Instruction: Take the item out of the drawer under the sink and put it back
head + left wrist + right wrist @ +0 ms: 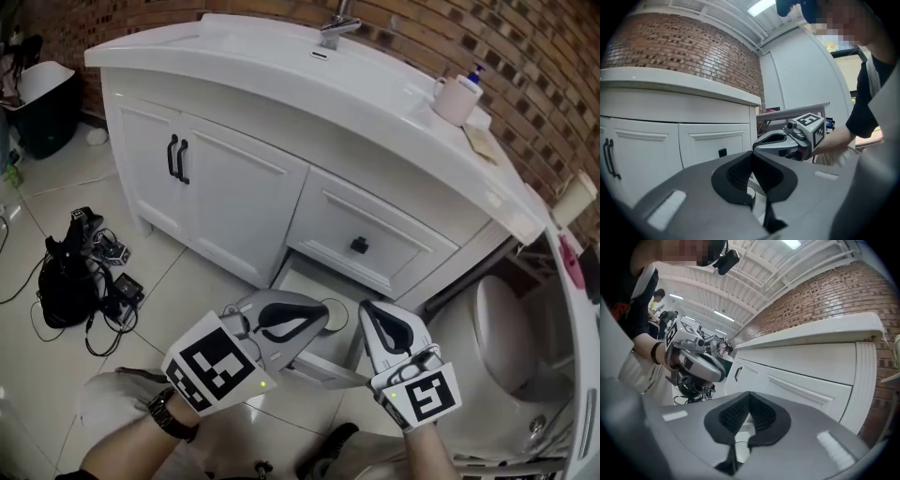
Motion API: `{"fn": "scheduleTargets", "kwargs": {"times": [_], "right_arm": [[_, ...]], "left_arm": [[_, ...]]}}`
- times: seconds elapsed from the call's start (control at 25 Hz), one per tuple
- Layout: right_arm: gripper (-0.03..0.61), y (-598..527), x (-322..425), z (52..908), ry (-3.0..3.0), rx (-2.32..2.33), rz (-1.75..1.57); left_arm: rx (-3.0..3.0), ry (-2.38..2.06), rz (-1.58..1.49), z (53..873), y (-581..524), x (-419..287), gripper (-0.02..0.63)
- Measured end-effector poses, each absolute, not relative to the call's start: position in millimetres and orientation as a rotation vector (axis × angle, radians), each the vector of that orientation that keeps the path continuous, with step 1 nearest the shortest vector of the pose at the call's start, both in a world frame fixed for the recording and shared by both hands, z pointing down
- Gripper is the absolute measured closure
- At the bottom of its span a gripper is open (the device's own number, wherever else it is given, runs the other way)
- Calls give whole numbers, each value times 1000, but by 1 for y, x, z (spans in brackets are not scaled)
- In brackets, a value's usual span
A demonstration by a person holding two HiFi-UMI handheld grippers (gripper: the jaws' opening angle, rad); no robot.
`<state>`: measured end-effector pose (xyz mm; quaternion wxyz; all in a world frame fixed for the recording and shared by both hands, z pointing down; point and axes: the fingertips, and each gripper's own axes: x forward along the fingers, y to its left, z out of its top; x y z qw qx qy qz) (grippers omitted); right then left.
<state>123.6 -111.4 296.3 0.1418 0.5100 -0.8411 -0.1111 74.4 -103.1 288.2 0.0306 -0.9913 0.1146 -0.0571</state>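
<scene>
Left tongs [317,315], right tongs [371,317] clenched empty above white item [335,314] in open drawer [298,279]

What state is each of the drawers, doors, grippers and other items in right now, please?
Lower drawer: pulled open.
Upper drawer: shut.
Cabinet doors: both shut.
Left gripper: jaws together, nothing between them.
Right gripper: jaws together, nothing between them.
Soap dispenser: upright.
Toilet lid: down.
</scene>
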Motion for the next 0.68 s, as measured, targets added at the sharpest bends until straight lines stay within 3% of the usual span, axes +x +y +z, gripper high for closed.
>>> {"fn": "scheduleTargets", "kwargs": {"times": [0.2,0.68], "right_arm": [[578,-111,136,293,-2524,1528,-190],[578,-105,134,274,-2494,1537,-296]], "left_arm": [[-3054,346,-103,282,-102,80,594],[-3102,302,25,266,-93,85,594]]}}
